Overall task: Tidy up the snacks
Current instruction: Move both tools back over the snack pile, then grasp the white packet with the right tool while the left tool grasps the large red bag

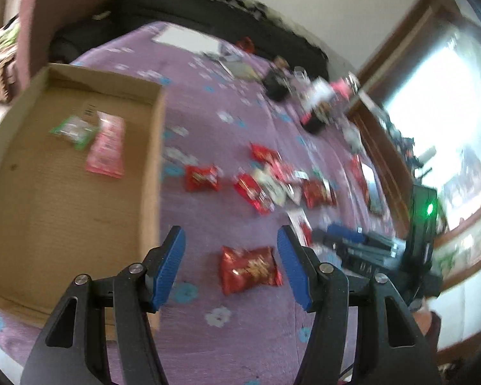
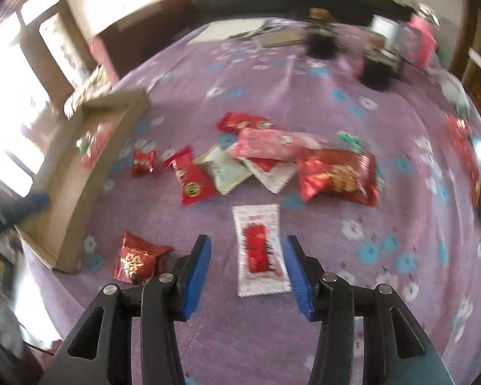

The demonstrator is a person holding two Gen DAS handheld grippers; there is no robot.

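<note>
Two tools, both with jaws spread wide and nothing between the pads. Left tool (image 1: 231, 253) hangs over a purple flowered cloth (image 1: 240, 337); a red snack packet (image 1: 248, 269) lies on the cloth in line with the gap, not touched. To its left sits a shallow cardboard box (image 1: 157, 160) holding two packets side by side — a green one (image 1: 74, 130) and a pink one (image 1: 107, 146).

Right tool (image 2: 248, 258) hovers over a white packet with a red centre (image 2: 259, 250), which lies flat and lengthwise between the blue pads (image 2: 197, 269), apart from both. Beyond it, a loose heap of snacks (image 2: 256, 160) on the cloth: a large red bag (image 2: 336, 176), a long pink packet (image 2: 272, 142), pale and red sachets overlapping. One small red candy (image 2: 143, 160) lies alone near the box wall (image 2: 89, 199); another red packet (image 2: 138, 258) lies just beside the box's near corner. Far clutter is too blurred to name.
</note>
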